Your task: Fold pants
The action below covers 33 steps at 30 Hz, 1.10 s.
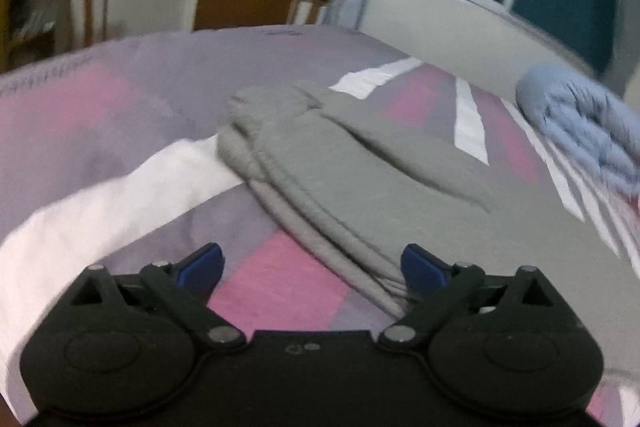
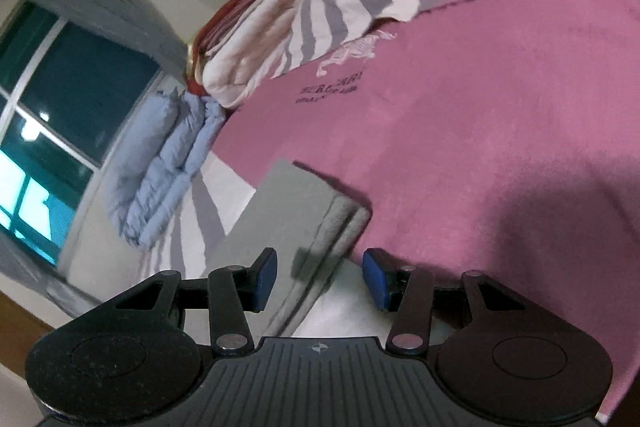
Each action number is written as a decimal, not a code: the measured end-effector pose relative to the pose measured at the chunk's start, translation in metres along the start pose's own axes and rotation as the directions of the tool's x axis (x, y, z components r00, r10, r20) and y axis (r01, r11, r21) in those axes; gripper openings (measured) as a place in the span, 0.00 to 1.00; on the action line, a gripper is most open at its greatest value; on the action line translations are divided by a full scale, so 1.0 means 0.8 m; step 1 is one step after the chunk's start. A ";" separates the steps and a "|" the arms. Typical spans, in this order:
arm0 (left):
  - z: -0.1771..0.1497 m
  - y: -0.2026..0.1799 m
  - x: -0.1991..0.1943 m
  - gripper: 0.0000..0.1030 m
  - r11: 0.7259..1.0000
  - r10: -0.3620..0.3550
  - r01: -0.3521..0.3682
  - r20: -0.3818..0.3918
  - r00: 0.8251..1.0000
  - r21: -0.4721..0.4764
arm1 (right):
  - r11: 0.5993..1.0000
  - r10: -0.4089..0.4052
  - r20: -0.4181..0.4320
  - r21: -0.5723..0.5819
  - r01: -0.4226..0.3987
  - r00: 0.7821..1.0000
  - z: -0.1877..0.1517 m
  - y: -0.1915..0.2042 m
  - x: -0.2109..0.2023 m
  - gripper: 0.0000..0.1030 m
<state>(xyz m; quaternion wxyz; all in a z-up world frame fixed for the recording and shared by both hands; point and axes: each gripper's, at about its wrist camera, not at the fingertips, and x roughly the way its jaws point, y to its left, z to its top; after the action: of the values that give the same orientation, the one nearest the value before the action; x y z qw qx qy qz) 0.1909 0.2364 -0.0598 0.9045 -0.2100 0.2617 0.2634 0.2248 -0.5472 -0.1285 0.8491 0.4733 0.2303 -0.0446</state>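
Folded grey pants (image 1: pixel 352 163) lie on a pink-and-grey bed (image 1: pixel 280 291). The left gripper (image 1: pixel 312 263) has its jaws released beside their edge. The right gripper (image 2: pixel 320 275) has jaws apart, straddling the pants' corner without pressing it

Surface: a bed (image 1: pixel 120 75) under a pink, grey and white patchwork cotton cover (image 2: pixel 480 127).
Middle of bed: folded grey fleece pants (image 1: pixel 352 163), lying flat in layers.
Far edge, window side: a rolled pale blue quilted duvet (image 1: pixel 580 119).
Beyond the duvet: a bunched white and grey striped blanket (image 2: pixel 320 7).
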 end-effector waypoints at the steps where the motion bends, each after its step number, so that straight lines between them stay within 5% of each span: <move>1: -0.001 -0.001 0.002 0.89 1.000 0.003 -0.003 -0.001 1.000 -0.002 | 1.000 0.011 -0.011 -0.001 -0.011 1.000 0.001 0.000 0.005 0.47; 9: -0.005 -0.006 0.001 0.89 1.000 0.021 -0.021 0.001 1.000 0.017 | 0.990 0.002 -0.083 -0.143 -0.014 0.997 0.000 0.020 0.059 0.46; 11: -0.003 -0.005 0.000 0.89 1.000 0.016 -0.016 0.000 1.000 0.013 | 0.983 -0.022 -0.127 -0.184 -0.002 0.992 -0.001 0.025 0.071 0.17; 13: -0.001 -0.002 -0.005 0.86 1.000 0.010 -0.011 0.014 1.000 0.004 | 0.980 -0.035 -0.122 -0.198 0.010 0.992 -0.002 0.034 0.073 0.12; 19: 0.012 0.035 -0.033 0.85 0.992 -0.019 0.030 0.089 0.996 -0.124 | 0.948 0.006 -0.046 -0.317 -0.021 0.999 -0.020 0.104 0.039 0.10; 22: 0.023 0.049 -0.033 0.85 0.996 -0.017 0.023 0.073 0.997 -0.086 | 0.913 0.097 -0.046 -0.394 -0.107 0.994 -0.044 0.171 0.025 0.11; 29: 0.041 0.092 -0.051 0.85 0.996 -0.029 0.037 0.093 0.995 -0.080 | 0.783 0.310 -0.171 -0.512 -0.353 0.935 -0.177 0.330 0.017 0.11; 33: 0.033 0.115 -0.059 0.85 0.996 -0.037 0.043 0.081 0.996 -0.078 | 0.670 0.291 -0.350 -0.590 -0.451 0.890 -0.312 0.378 0.040 0.11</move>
<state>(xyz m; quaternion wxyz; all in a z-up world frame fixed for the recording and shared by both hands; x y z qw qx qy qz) 0.1124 0.3041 -0.0339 0.9102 -0.2403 0.2105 0.2636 0.2555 -0.1712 -0.0168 0.9188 0.1831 0.2245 0.2681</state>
